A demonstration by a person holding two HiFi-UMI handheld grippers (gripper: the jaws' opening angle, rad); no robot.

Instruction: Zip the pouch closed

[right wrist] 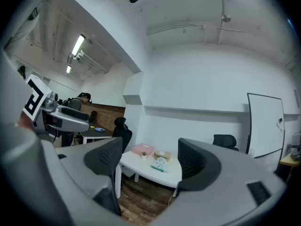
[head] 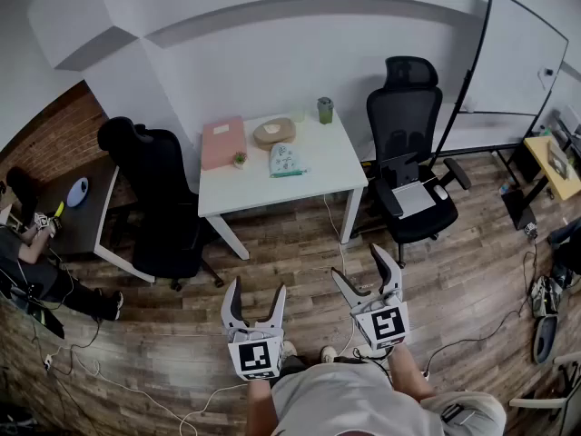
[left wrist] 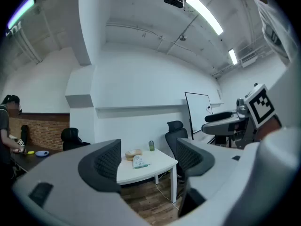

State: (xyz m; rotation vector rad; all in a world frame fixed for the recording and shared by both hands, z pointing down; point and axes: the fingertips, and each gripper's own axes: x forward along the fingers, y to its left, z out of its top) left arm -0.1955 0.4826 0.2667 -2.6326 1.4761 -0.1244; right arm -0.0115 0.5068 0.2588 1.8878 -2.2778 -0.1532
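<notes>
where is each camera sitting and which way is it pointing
Head view: on the person's head, looking steeply down at floor and table; shows left tongs, right tongs and torso.
Left gripper view: rides the left tongs, level, facing the table; own jaws apart, right tongs at right.
Right gripper view: rides the right tongs, level, facing the table; own jaws apart, left tongs at left.
Shared: all three show the pouch on the table.

The pouch (head: 286, 160) is small and pale with faint greenish print and a green strip along its near edge. It lies flat near the middle of the white desk (head: 329, 157). Its zip state cannot be made out.
</notes>
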